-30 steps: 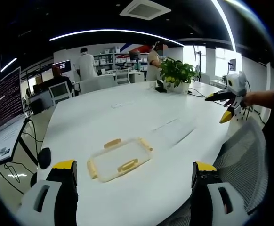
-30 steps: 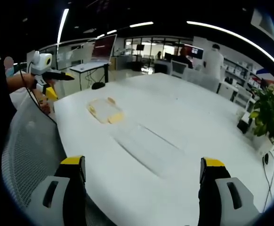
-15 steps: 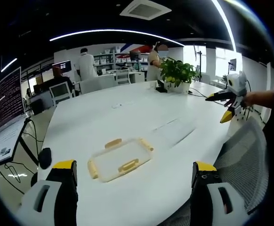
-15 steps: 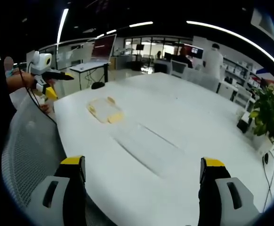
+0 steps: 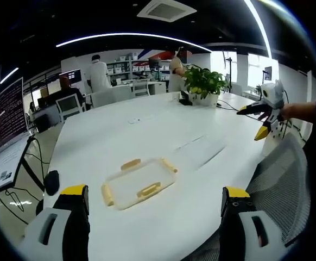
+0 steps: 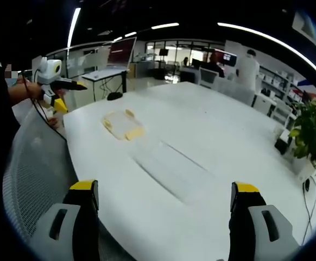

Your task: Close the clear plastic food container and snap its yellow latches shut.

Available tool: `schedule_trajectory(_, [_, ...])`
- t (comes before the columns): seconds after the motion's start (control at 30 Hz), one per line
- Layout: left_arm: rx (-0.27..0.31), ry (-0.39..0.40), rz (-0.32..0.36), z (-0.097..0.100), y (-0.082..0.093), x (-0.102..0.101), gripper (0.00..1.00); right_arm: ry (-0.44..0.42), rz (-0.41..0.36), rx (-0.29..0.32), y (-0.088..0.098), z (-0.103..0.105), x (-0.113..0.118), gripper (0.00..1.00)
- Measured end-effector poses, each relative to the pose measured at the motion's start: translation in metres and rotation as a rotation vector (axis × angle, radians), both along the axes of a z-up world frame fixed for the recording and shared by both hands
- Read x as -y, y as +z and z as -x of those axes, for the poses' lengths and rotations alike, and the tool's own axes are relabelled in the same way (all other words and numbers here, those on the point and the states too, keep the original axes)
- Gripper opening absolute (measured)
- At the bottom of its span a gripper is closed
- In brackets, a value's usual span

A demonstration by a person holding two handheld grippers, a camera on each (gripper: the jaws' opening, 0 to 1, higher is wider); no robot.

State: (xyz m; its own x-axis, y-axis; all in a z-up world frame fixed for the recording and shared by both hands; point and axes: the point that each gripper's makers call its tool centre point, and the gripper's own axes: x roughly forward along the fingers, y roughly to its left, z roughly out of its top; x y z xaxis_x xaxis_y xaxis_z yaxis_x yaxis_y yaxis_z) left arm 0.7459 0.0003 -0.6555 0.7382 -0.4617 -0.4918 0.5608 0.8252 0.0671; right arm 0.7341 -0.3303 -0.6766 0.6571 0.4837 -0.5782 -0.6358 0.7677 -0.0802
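Observation:
A clear plastic piece with yellow latches lies flat on the white table, just beyond my left gripper, whose jaws stand wide open with nothing held. The same piece sits far off at the table's left end. A second clear rectangular piece lies apart from it, flat and faint, ahead of my right gripper, which is open over the table edge. That piece shows mid-table. The right gripper is held in the air at the right, and the left gripper at the left.
A potted plant stands at the far side of the table, also at the right. A grey mesh chair stands by the table edge. A laptop sits on a stand. People stand at desks behind.
Both views have shifted very slightly with the hands. The two clear pieces on the table have not moved, and both grippers remain open.

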Motion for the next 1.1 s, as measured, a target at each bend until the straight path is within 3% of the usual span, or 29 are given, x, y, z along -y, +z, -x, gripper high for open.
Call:
schedule_trajectory(0.8, [-0.017,-0.054,0.023,-0.017,0.007,-0.017,0.99,0.091,0.003,-0.015,0.014,-0.018,-0.019,1.00])
schedule_trajectory(1.1, [-0.021,-0.074,0.001,-0.025,0.006,-0.022,0.99,0.141,0.019,-0.017,0.017,-0.026,-0.029,1.00])
